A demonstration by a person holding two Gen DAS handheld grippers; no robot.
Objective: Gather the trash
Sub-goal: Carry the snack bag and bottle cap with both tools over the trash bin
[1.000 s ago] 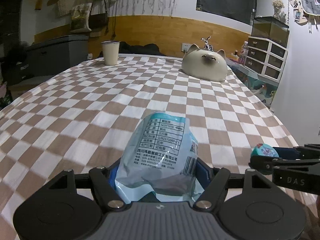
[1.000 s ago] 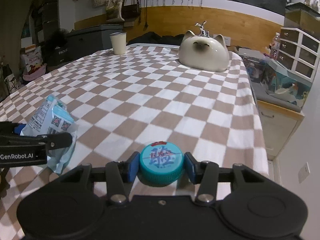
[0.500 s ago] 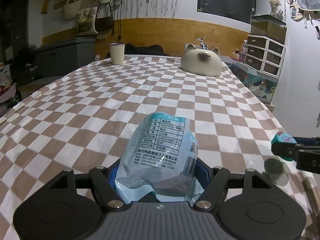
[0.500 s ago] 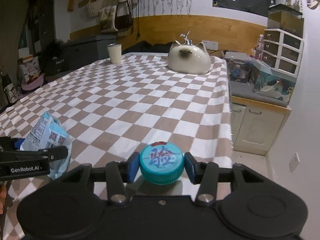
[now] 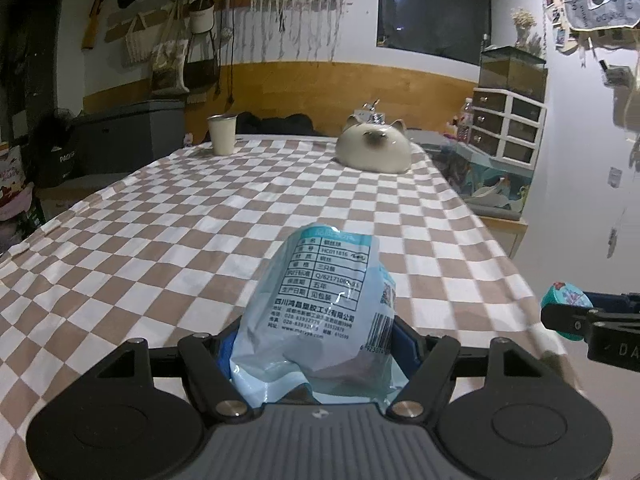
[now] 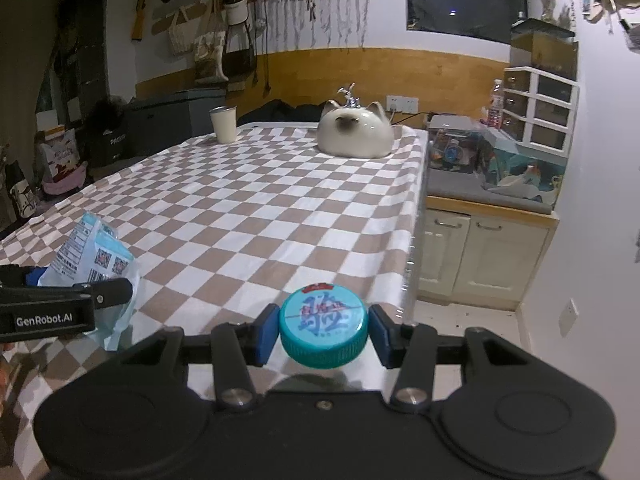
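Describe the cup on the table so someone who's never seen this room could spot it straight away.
Start at the long table with the brown and white checked cloth and look to its far end, near the wood-panelled wall. On the far left corner stands the cream cup, upright and tapered. Its only neighbour there is the rounded cat-faced ornament to the right, which is wider and squat.

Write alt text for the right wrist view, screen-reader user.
The right tool grips a teal bottle cap above the near edge of a brown-and-white checkered table. At left, the left tool holds a pale blue plastic packet; a cat-shaped ceramic piece and a cream cup stand at the far end.
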